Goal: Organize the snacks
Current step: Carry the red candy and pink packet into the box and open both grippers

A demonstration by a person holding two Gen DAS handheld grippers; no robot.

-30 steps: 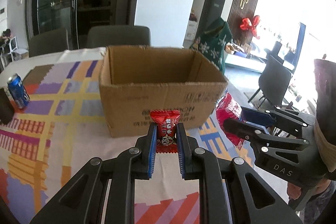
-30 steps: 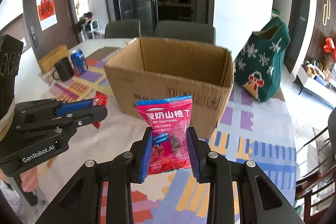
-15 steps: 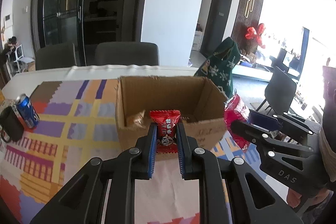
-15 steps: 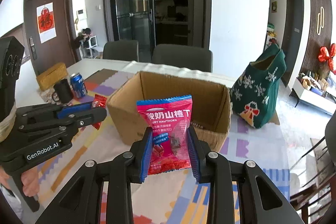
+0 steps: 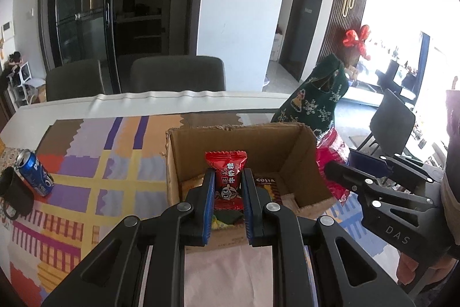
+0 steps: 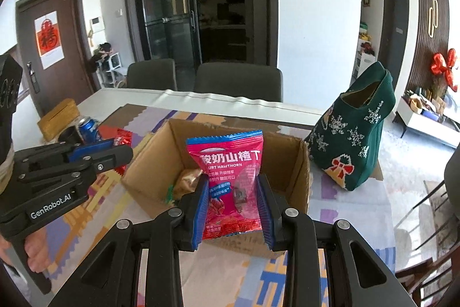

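- A blue soda can (image 5: pixel 36 174) is lying tilted on the patchwork tablecloth (image 5: pixel 86 163), touching a black mug (image 5: pixel 14 196).
- A green Christmas stocking bag (image 6: pixel 355 134) is standing upright near the table's right edge.
- Two grey chairs (image 6: pixel 238 81) are sitting behind the table.
- A red bow (image 6: pixel 444 66) is hanging on the slatted wall.

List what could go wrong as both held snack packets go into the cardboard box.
1. The left gripper and right gripper head for the same cardboard box side by side; they might collide over the opening.
2. The pink hawthorn packet is gripped low, its top standing free; it might catch the box's near wall.
3. The small red candy packet may land on snacks already inside, possibly sliding.
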